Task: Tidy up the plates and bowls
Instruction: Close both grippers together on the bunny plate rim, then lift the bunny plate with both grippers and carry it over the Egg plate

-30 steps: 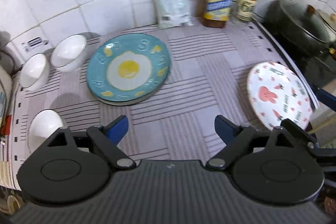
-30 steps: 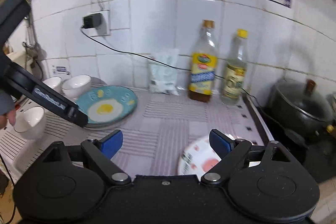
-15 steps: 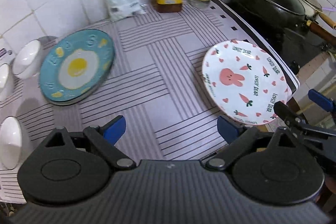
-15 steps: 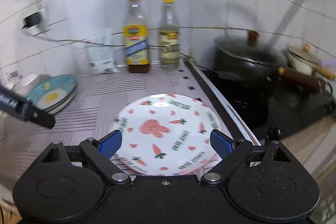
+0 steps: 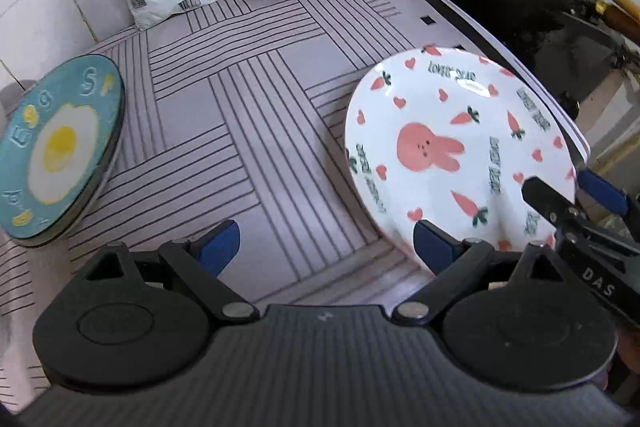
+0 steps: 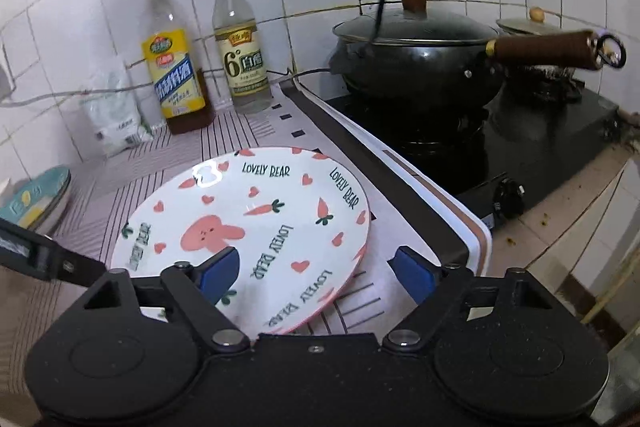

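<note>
A white plate with a pink bunny and carrots (image 6: 256, 223) lies on the striped mat near the stove, its right edge over the mat's border. My right gripper (image 6: 316, 275) straddles the plate's near rim: one blue pad hangs over the plate, the other stands off the rim on the right with a gap. Its jaws are closing and do not press the plate. The left wrist view shows the bunny plate (image 5: 460, 151) on the right, with the right gripper (image 5: 568, 187) at its rim. My left gripper (image 5: 326, 245) is open above bare mat. A teal fried-egg plate (image 5: 60, 151) lies far left.
Two bottles (image 6: 176, 75) (image 6: 238, 43) and a white bag (image 6: 116, 115) stand against the tiled wall. A lidded black wok (image 6: 416, 55) with a wooden handle sits on the stove right of the mat, a small pot (image 6: 532, 23) behind it. A cable runs along the wall.
Both grippers came down and moved right, from the teal plate and white bowls to the bunny plate. The bowls left the view. The right gripper now sits over the plate's rim.
</note>
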A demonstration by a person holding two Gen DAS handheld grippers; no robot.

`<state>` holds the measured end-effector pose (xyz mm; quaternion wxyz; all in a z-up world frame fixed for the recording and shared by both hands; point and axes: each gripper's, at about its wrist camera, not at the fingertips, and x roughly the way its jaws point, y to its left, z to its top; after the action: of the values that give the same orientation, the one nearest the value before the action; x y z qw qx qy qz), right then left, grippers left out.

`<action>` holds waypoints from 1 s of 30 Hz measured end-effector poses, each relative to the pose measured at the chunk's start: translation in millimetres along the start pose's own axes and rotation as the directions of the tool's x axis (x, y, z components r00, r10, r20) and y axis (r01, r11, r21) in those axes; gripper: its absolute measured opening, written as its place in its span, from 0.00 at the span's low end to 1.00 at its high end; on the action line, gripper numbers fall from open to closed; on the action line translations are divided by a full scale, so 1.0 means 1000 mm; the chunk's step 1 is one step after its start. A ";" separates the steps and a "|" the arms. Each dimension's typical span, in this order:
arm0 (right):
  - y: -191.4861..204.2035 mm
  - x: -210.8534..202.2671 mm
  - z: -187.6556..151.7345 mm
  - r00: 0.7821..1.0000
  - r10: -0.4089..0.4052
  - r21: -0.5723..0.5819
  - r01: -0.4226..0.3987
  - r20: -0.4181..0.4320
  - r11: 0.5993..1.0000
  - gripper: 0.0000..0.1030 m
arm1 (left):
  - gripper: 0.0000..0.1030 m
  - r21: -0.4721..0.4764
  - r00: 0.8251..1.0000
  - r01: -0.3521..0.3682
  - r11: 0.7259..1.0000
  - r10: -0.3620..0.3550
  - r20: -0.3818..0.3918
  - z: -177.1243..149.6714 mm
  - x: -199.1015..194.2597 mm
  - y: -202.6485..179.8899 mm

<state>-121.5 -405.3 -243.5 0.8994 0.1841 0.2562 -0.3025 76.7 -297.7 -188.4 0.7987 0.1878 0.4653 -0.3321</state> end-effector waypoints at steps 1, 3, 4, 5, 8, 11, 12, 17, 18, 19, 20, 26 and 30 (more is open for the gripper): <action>-0.001 0.003 0.000 1.000 0.000 0.007 0.000 0.002 1.000 0.80 | 0.90 -0.004 1.000 -0.003 1.000 0.003 0.001 0.001 0.005 0.000; -0.002 0.007 0.001 1.000 -0.021 0.012 0.021 -0.004 1.000 0.79 | 0.89 -0.002 1.000 0.002 1.000 -0.002 -0.020 0.003 0.014 0.000; -0.003 0.009 0.001 1.000 -0.026 0.019 0.026 -0.008 0.999 0.78 | 0.89 -0.013 0.999 0.013 1.000 -0.014 -0.030 0.004 0.018 0.002; -0.005 0.011 0.002 1.000 -0.021 0.026 0.021 -0.010 0.999 0.78 | 0.89 -0.020 0.999 0.021 1.000 -0.022 -0.033 0.004 0.020 0.002; -0.007 0.014 0.003 1.000 -0.008 0.020 0.009 -0.011 1.000 0.73 | 0.82 -0.024 0.998 0.049 0.999 -0.049 -0.029 0.005 0.023 0.002; -0.010 0.016 0.004 1.000 0.009 0.027 -0.008 -0.022 1.000 0.64 | 0.73 -0.029 0.997 0.067 0.997 -0.068 -0.042 0.006 0.027 0.001; -0.012 0.017 0.004 0.999 0.025 0.041 -0.024 -0.025 0.999 0.62 | 0.71 -0.041 0.995 0.082 0.996 -0.084 -0.049 0.007 0.029 0.002; -0.014 0.024 0.004 0.993 0.092 0.061 -0.087 -0.073 0.994 0.50 | 0.48 -0.077 0.988 0.143 0.987 -0.147 -0.052 0.010 0.032 0.006; -0.014 0.026 0.003 0.992 0.096 0.062 -0.091 -0.085 0.994 0.49 | 0.46 -0.074 0.987 0.151 0.986 -0.155 -0.048 0.011 0.032 0.005; -0.013 0.027 0.001 0.992 0.094 0.060 -0.089 -0.081 0.994 0.47 | 0.41 -0.073 0.986 0.158 0.985 -0.161 -0.042 0.011 0.033 0.004; -0.014 0.027 0.001 0.992 0.093 0.057 -0.088 -0.080 0.994 0.43 | 0.38 -0.070 0.986 0.161 0.984 -0.164 -0.034 0.011 0.033 0.002; -0.035 0.029 0.003 0.992 0.106 0.198 -0.089 -0.076 0.976 0.20 | 0.28 -0.049 0.985 0.170 0.984 -0.169 0.019 0.009 0.033 -0.008; -0.036 0.029 0.004 0.991 0.107 0.202 -0.089 -0.082 0.975 0.20 | 0.28 -0.038 0.985 0.173 0.984 -0.172 0.034 0.008 0.033 -0.009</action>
<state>-122.7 -446.9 -263.7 0.8776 0.2990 0.2568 -0.2729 86.4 -320.3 -212.7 0.7775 0.1255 0.4744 -0.3932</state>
